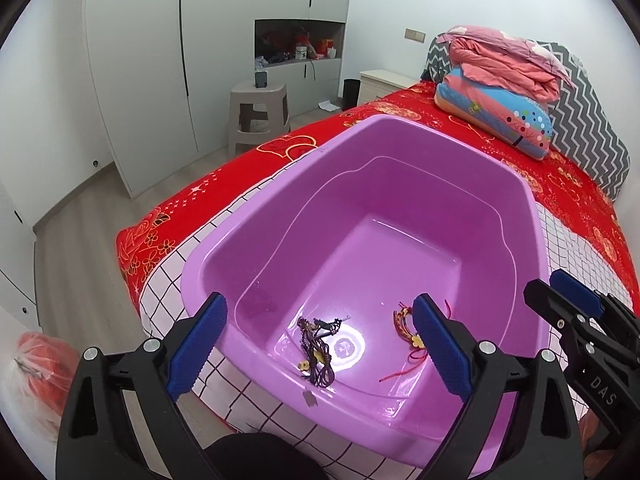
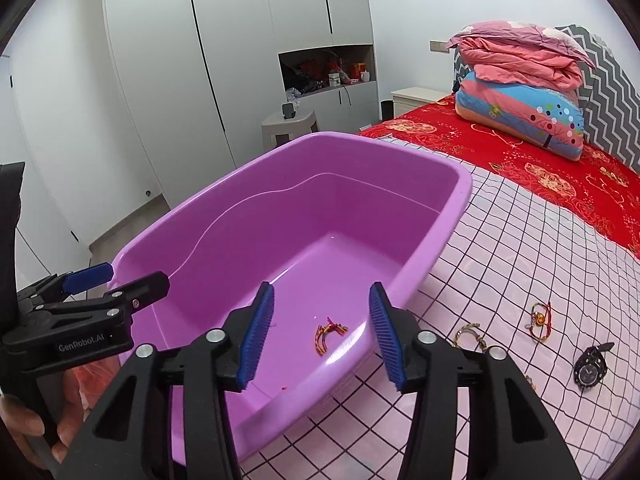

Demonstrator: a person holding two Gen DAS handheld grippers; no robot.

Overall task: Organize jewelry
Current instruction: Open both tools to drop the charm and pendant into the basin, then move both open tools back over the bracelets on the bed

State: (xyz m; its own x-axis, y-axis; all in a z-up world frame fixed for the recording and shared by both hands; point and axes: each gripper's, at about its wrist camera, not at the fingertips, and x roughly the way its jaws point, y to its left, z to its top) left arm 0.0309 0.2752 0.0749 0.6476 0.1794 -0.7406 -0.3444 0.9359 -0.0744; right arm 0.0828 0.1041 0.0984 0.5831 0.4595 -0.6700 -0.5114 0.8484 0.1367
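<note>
A purple plastic basin (image 1: 400, 128) stands on a checked cloth on the bed. On its floor lie a dark brown cord tangle with gold charms (image 1: 318, 350) and a red cord bracelet (image 1: 406, 328). My left gripper (image 1: 320, 308) hangs open over the near end of the basin, nothing between its pads. My right gripper (image 2: 322, 290) is open above the basin (image 2: 360, 140), with the red cord bracelet (image 2: 328, 336) lying loose below it. On the cloth to the right lie a red bracelet with a gold bead (image 2: 540, 320), a beige-gold bracelet (image 2: 470, 336) and a black watch (image 2: 592, 366).
Folded pink and blue quilts (image 1: 500, 80) and a zigzag pillow sit at the far end of the red bedsheet. A beige stool (image 1: 258, 116) stands by white wardrobes. An orange plastic bag (image 1: 40, 368) lies low on the left. A hand (image 2: 24, 432) holds the left gripper's handle.
</note>
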